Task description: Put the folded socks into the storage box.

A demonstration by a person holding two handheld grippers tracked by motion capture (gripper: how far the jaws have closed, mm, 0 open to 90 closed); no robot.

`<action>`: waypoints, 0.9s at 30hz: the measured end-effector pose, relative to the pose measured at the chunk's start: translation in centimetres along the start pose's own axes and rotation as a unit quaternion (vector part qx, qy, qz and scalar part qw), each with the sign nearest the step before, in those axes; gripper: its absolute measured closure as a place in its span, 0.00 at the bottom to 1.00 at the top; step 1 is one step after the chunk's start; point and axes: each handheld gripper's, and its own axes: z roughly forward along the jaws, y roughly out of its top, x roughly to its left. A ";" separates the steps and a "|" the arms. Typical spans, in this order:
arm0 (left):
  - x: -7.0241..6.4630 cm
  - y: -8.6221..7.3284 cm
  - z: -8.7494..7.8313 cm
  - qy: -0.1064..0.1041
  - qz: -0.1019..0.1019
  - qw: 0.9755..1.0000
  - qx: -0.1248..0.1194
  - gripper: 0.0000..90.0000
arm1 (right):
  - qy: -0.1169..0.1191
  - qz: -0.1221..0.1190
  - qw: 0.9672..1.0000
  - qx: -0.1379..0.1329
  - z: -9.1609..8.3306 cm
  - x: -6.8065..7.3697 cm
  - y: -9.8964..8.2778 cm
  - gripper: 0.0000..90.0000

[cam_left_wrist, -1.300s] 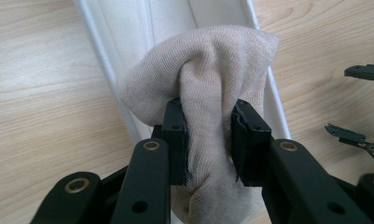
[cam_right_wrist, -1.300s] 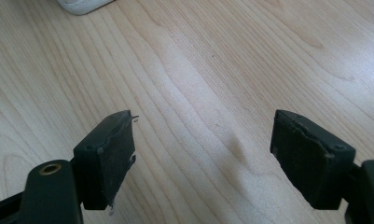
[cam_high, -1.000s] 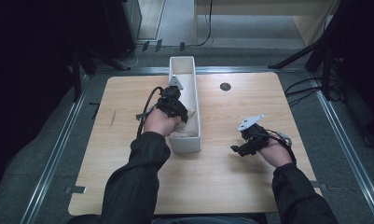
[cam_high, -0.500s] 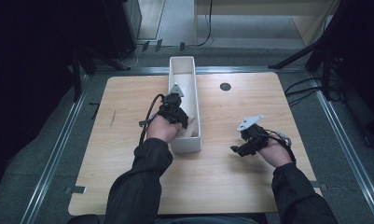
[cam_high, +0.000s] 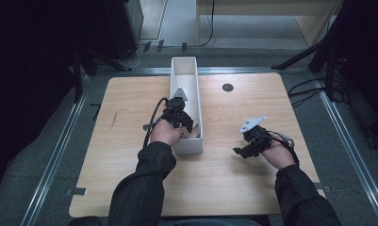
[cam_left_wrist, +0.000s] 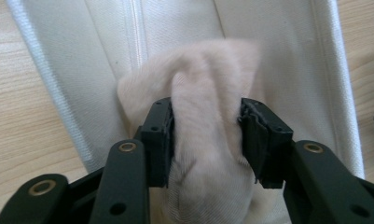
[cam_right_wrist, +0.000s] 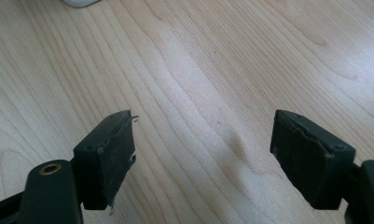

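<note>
Cloth pinched by L gripper, now nearer bin end (R gripper agape)

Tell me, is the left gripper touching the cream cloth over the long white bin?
Touching. The left gripper view shows the left gripper with both jaws pressed into the bunched cream cloth.

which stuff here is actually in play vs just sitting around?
In play:
- left tool, shut on the cloth
- white bin, cloth held over it

Idle:
- right tool, open over bare table, holding nothing
- black disc on the table beyond the bin
</note>
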 end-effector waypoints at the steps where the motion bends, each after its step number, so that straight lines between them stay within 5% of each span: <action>1: 0.0 0.0 0.0 0.000 0.001 1.000 -0.001 0.59 | 0.000 0.000 1.000 0.000 0.0 0.0 0.0 0.24; 15: -0.3 0.1 -0.8 -0.009 0.009 1.000 -0.013 0.54 | 0.003 -0.001 1.000 0.004 0.0 0.1 0.0 0.24; 27: -0.8 -0.8 -0.6 -0.006 0.035 0.999 -0.005 0.85 | 0.002 0.000 1.000 0.003 0.0 0.1 0.0 0.24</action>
